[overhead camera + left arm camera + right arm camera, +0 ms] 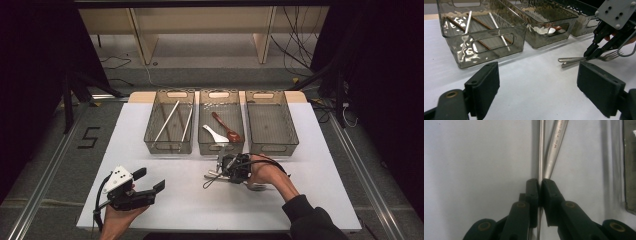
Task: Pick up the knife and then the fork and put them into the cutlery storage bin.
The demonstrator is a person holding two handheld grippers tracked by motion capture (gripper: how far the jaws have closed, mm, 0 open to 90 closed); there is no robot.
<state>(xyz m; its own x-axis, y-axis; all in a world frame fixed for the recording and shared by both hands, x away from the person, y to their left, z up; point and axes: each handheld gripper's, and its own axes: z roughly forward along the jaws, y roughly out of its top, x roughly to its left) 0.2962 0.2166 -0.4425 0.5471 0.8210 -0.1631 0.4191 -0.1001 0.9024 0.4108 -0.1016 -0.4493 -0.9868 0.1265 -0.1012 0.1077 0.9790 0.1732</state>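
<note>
right gripper (540, 185) was pinched on a thin metal handle (540, 150) in front of the middle bin (220, 148); i couldn't tell its head, cut off. a second handle (555, 145) lay touching it. left gripper (537, 85) sat spread wide, nearer me.

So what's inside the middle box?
The middle box holds two spoons: a white spoon and a reddish-brown spoon, lying on its floor. The lower end of the white one sits behind the tinted front wall, so it is hard to make out.
</note>
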